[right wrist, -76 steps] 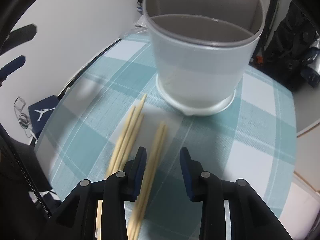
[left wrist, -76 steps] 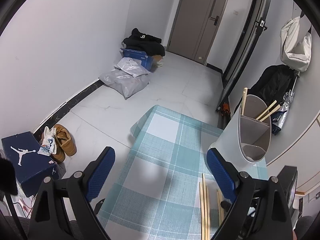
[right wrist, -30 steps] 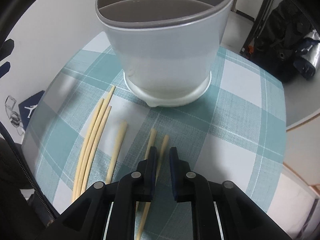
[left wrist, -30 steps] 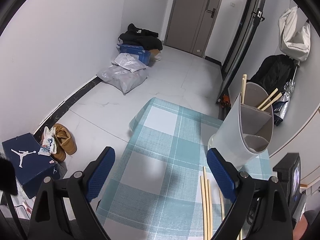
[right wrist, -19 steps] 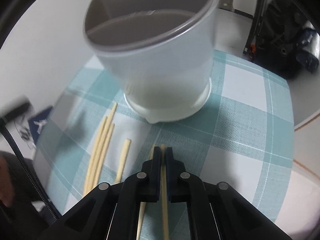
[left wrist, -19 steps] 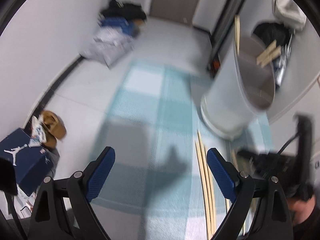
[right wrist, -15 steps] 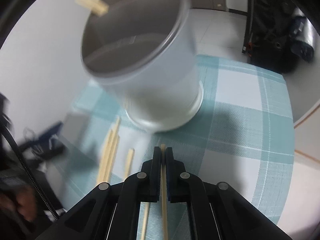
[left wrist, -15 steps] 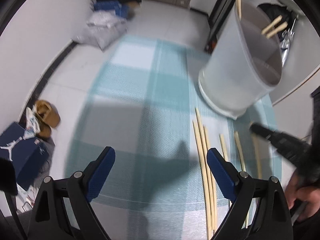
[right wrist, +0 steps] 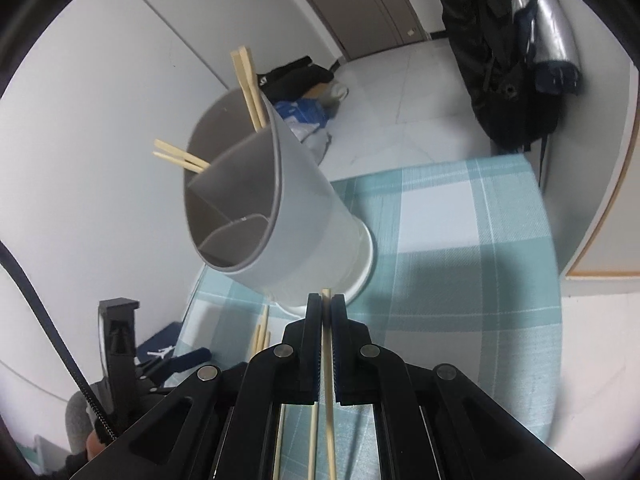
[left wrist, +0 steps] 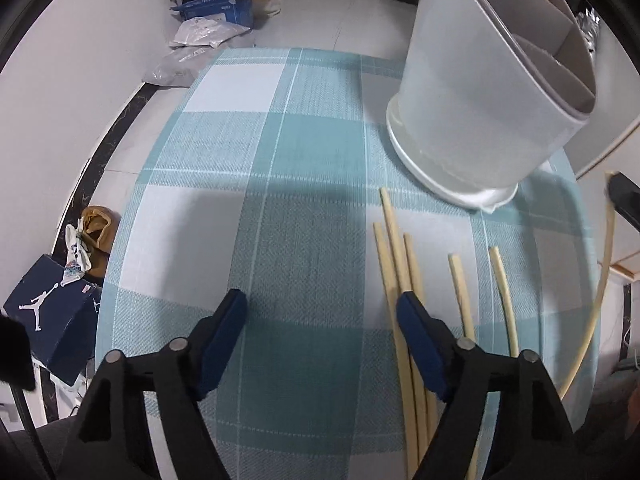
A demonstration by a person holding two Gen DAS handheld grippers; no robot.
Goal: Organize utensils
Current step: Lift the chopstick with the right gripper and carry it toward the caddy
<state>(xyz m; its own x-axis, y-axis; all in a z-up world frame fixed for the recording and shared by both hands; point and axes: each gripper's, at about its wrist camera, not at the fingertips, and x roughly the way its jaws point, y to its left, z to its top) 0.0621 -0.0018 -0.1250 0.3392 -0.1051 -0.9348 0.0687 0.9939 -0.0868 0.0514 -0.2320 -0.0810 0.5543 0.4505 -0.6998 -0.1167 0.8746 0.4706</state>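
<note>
A grey divided utensil holder [left wrist: 480, 100] [right wrist: 288, 220] stands on the teal checked tablecloth [left wrist: 304, 152], with several wooden chopsticks [right wrist: 248, 80] leaning in its far compartments. Loose chopsticks [left wrist: 396, 248] lie on the cloth in front of it. My left gripper [left wrist: 320, 304] hangs just above the cloth, its jaws closing. Only bare cloth shows between them, and its right finger [left wrist: 412, 316] overlaps the nearest bundle. My right gripper [right wrist: 326, 304] is shut on a single chopstick [right wrist: 328, 364], held clear of the table below the holder's base. That chopstick [left wrist: 600, 280] also shows at the right edge of the left wrist view.
A dark blue shoe box [left wrist: 48, 316] and shoes [left wrist: 96, 228] sit on the floor left of the table. Bags and a blue box [left wrist: 212, 8] lie by the far wall. Dark coats [right wrist: 508, 60] hang at the right. The table edge [left wrist: 128, 216] curves close on the left.
My right gripper shut on one chopstick, lifted it off the cloth and rolled toward the holder. My left gripper dropped and tilted down over the loose chopsticks, its jaws narrower.
</note>
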